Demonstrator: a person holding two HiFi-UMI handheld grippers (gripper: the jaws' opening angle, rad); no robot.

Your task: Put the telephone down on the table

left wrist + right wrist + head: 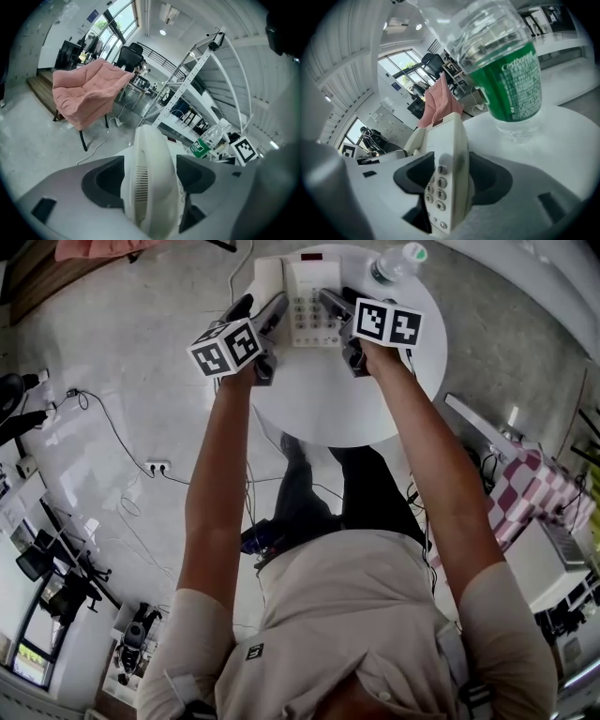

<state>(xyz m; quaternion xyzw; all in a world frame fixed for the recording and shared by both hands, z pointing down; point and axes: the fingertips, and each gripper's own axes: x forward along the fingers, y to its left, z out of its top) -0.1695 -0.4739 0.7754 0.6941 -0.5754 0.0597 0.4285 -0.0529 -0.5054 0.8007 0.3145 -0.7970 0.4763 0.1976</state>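
Head view: a white push-button desk telephone (305, 296) is at the far side of a round white table (347, 409), between the left gripper (270, 315) and the right gripper (336, 307) (resting or lifted, unclear). Left gripper view: the jaws are clamped on its handset (150, 183). Right gripper view: the jaws pinch the keypad edge (440, 187), near a clear green-labelled plastic bottle (506, 79).
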